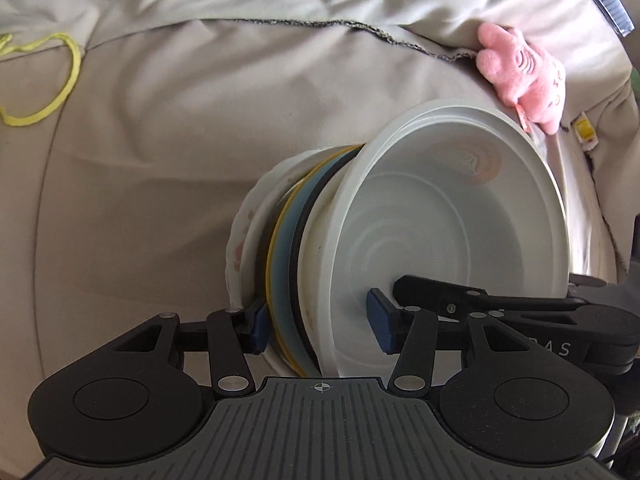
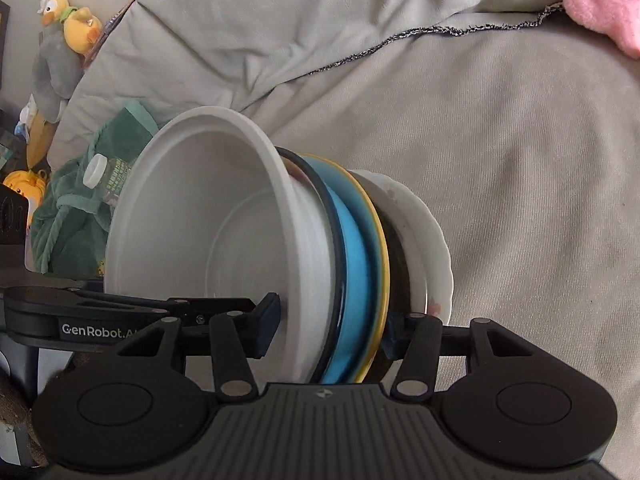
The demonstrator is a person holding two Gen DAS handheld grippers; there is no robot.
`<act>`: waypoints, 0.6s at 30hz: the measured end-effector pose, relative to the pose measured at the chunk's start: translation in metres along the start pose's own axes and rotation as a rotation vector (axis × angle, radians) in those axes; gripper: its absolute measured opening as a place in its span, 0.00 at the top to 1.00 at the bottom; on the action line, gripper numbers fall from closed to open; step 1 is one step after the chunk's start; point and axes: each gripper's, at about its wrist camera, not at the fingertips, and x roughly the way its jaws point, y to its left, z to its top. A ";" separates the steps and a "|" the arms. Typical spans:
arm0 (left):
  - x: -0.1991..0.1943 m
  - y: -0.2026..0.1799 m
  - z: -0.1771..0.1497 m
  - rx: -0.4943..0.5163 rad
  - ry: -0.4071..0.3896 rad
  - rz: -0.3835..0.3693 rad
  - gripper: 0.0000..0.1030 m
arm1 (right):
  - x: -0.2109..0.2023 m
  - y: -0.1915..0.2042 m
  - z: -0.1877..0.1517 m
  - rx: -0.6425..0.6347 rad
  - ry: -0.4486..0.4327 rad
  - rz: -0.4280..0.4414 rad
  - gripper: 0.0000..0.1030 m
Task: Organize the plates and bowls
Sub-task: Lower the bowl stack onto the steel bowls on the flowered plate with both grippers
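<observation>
A stack of plates and bowls is held on edge above a beige cloth. It has a white bowl (image 1: 460,216) on one face, then a black-rimmed dish, a blue plate (image 2: 354,264) with a yellow rim, and a white flowered plate (image 1: 240,236) on the other face. My left gripper (image 1: 318,326) is shut across the whole stack, one pad inside the bowl and one behind the flowered plate. My right gripper (image 2: 332,328) is shut on the same stack from the opposite side. The white bowl (image 2: 200,220) faces left in the right wrist view.
Beige cloth (image 1: 160,160) covers the surface, with a folded sheet behind. A pink plush toy (image 1: 520,72) lies at the right, a yellow band (image 1: 52,80) at the left. Green cloth with a plastic bottle (image 2: 108,176) and plush ducks (image 2: 68,20) lie at the left.
</observation>
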 end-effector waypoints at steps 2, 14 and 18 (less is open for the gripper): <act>0.006 0.004 0.001 0.000 0.014 -0.012 0.50 | 0.001 0.000 0.004 0.010 0.011 -0.034 0.51; 0.005 0.000 0.004 0.072 -0.011 0.055 0.73 | 0.000 -0.003 0.007 0.064 0.079 -0.055 0.52; 0.004 -0.007 0.003 0.127 -0.019 0.086 0.74 | -0.005 -0.008 0.008 0.074 0.096 -0.041 0.54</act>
